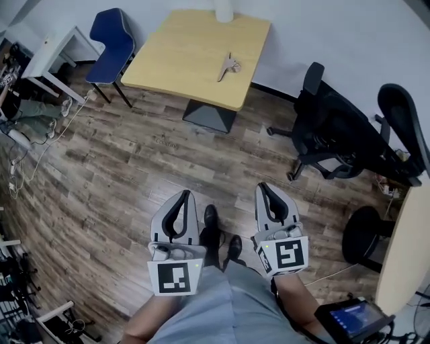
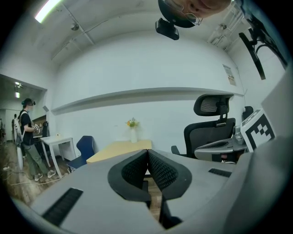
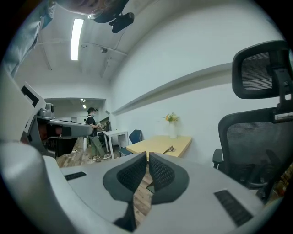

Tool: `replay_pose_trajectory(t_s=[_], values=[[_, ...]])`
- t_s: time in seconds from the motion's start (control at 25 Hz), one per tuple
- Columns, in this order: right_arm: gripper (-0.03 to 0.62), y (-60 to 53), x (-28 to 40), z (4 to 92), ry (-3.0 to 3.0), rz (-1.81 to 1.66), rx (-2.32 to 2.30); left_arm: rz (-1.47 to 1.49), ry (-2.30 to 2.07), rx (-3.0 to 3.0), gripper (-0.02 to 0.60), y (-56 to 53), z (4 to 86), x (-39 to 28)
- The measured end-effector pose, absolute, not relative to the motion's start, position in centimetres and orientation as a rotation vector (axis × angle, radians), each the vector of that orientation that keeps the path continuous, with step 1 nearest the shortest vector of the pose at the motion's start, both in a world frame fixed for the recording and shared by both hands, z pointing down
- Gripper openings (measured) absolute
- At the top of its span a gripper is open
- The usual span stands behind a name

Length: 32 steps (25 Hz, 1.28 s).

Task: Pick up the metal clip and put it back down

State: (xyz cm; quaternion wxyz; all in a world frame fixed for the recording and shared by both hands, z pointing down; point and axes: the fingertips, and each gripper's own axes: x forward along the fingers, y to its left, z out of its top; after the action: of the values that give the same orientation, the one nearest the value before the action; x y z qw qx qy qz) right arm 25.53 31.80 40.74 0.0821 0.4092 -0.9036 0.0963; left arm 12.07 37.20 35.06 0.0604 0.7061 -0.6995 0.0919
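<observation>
The metal clip (image 1: 228,66) lies on the light wooden table (image 1: 181,60) far ahead; the right gripper view shows it as a small dark shape (image 3: 170,149) on the tabletop (image 3: 155,144). My left gripper (image 1: 182,199) and right gripper (image 1: 268,192) are held low near the person's body, above the wooden floor, well short of the table. Both are shut with nothing between the jaws. In the left gripper view the left gripper (image 2: 148,152) points at the table (image 2: 120,148), and the clip is not visible there.
A blue chair (image 1: 111,41) stands left of the table. Black office chairs (image 1: 329,134) are on the right. A white vase (image 1: 223,9) sits at the table's far edge. A white desk (image 1: 50,54) and cables lie at far left, where a person (image 3: 94,132) stands.
</observation>
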Motion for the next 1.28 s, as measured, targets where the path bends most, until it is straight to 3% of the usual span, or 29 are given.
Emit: replay_pose_trajectory(t_s=[0.6,1.28], values=[[0.049,22.2,13.5,31.9,-2.792,0.038,1.293,0.085,-2.187,2.289,0.018,28.0,27.5,1.0],[0.049,10.7,12.3,38.0,-2.699,0.183,1.326,0.22,-2.016,2.284,0.018,16.0,34.3,0.2]])
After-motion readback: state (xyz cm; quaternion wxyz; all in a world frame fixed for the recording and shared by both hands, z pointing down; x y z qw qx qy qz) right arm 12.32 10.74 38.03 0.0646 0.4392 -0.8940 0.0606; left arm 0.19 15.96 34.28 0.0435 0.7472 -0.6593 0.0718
